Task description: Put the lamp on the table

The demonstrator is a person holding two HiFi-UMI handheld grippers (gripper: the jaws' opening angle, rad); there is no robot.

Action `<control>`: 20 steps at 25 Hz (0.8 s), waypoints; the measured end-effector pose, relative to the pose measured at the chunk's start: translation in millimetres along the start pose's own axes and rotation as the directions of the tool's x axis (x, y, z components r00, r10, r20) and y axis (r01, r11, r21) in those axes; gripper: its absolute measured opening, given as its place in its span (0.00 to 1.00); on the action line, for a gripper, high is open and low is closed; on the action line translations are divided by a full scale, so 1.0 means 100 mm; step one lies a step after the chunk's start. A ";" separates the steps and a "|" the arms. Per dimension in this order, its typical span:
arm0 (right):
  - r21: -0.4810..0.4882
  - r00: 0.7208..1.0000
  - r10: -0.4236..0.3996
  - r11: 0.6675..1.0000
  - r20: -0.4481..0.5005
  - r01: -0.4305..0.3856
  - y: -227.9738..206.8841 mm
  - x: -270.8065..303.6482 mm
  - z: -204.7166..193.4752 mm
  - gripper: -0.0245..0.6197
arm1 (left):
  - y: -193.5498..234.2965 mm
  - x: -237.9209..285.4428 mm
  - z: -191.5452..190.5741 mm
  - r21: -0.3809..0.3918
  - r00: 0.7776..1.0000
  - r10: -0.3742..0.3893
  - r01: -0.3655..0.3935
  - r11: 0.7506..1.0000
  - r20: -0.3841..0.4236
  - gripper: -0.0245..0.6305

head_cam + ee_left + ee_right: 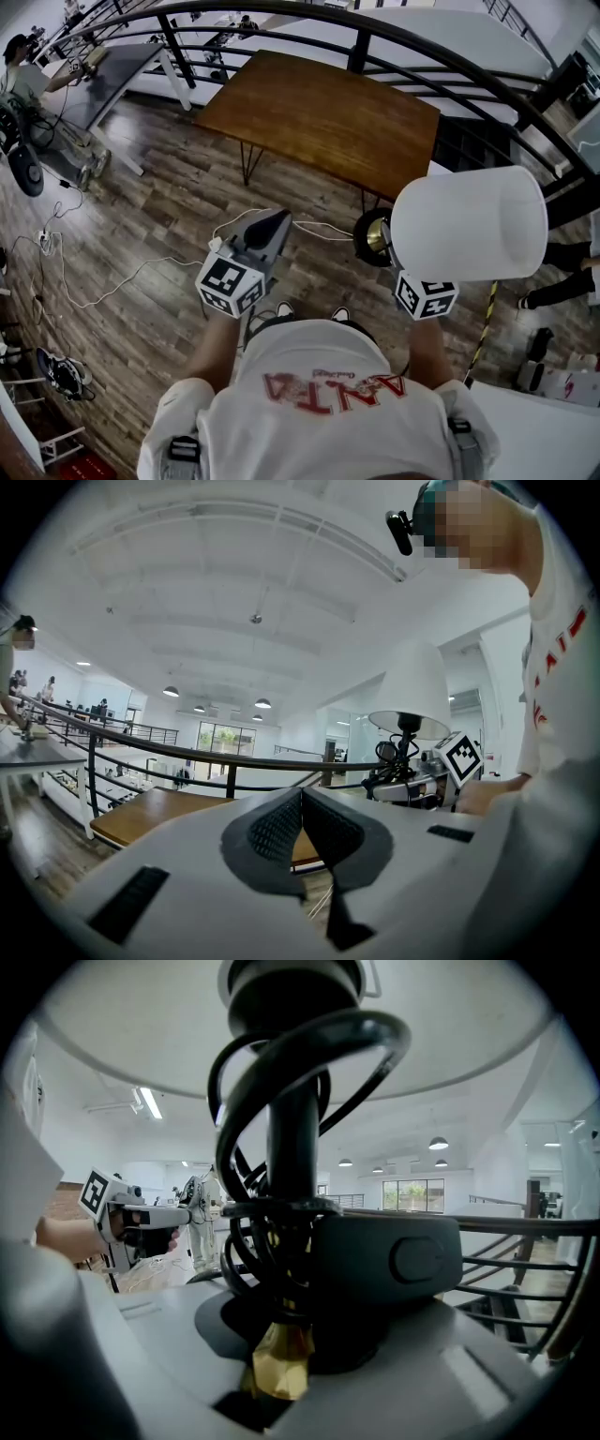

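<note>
Wood-plank floor (150, 216) fills my left side. My left gripper (277, 221) hangs over it, jaws pressed together with nothing between them. Ahead stands the brown table (328, 117), backed by a curved black railing (450, 52). My right gripper (281, 1335) clamps the lamp (469, 223) by its stem, in the air beside the table's right corner.

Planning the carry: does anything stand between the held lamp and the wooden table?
Nothing visible does. The lamp, held in the right tongs, hangs short of the table; only floor with a white cable lies between.
</note>
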State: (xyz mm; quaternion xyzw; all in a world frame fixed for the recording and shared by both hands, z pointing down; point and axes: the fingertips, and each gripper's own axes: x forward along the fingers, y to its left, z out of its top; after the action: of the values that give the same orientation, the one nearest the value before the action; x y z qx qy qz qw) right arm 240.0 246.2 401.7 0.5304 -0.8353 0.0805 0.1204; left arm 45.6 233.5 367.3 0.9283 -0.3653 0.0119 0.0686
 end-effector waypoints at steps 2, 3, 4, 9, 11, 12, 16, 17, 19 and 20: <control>-0.001 1.000 -0.007 1.000 0.001 0.007 0.04 0.03 0.01 0.16 | 0.04 -0.03 0.00 -0.001 1.000 -0.003 0.003 1.000 0.000 0.05; -0.001 1.000 -0.011 1.000 0.001 0.011 0.05 0.04 0.02 0.16 | 0.06 -0.04 0.01 -0.001 1.000 -0.004 0.004 1.000 -0.001 0.05; 0.000 1.000 -0.013 1.000 0.000 0.013 0.06 0.06 0.03 0.16 | 0.08 -0.05 0.01 -0.001 1.000 -0.006 0.006 1.000 -0.001 0.05; 0.002 1.000 -0.019 1.000 -0.001 0.019 0.17 0.19 0.04 0.16 | 0.26 -0.13 -0.01 -0.005 1.000 -0.007 0.007 1.000 0.003 0.05; 0.001 1.000 -0.020 1.000 0.001 0.020 0.24 0.26 0.07 0.16 | 0.35 -0.18 0.00 -0.005 1.000 -0.005 0.006 1.000 0.005 0.05; 0.000 1.000 -0.019 1.000 0.003 0.019 0.28 0.29 0.08 0.16 | 0.40 -0.21 0.00 -0.005 1.000 -0.005 0.005 1.000 0.006 0.05; 0.001 1.000 -0.016 1.000 0.012 0.016 0.48 0.44 0.14 0.16 | 0.61 -0.35 0.00 -0.002 1.000 -0.006 0.006 1.000 0.004 0.05; 0.002 1.000 -0.017 1.000 0.013 0.017 0.52 0.48 0.15 0.16 | 0.65 -0.37 0.00 -0.002 1.000 -0.004 0.004 1.000 0.004 0.05; 0.005 1.000 -0.016 1.000 0.013 0.016 0.57 0.54 0.15 0.16 | 0.73 -0.41 -0.02 -0.006 1.000 0.001 -0.001 1.000 0.003 0.05; 0.006 1.000 -0.014 1.000 0.010 0.014 0.60 0.56 0.14 0.16 | 0.75 -0.42 -0.02 -0.009 1.000 0.002 -0.002 1.000 0.003 0.05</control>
State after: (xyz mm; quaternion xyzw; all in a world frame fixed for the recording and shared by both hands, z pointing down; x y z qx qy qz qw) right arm 161.4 218.9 403.9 0.5370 -0.8319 0.0795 0.1151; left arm -36.4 207.6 375.6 0.9276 -0.3665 0.0092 0.0722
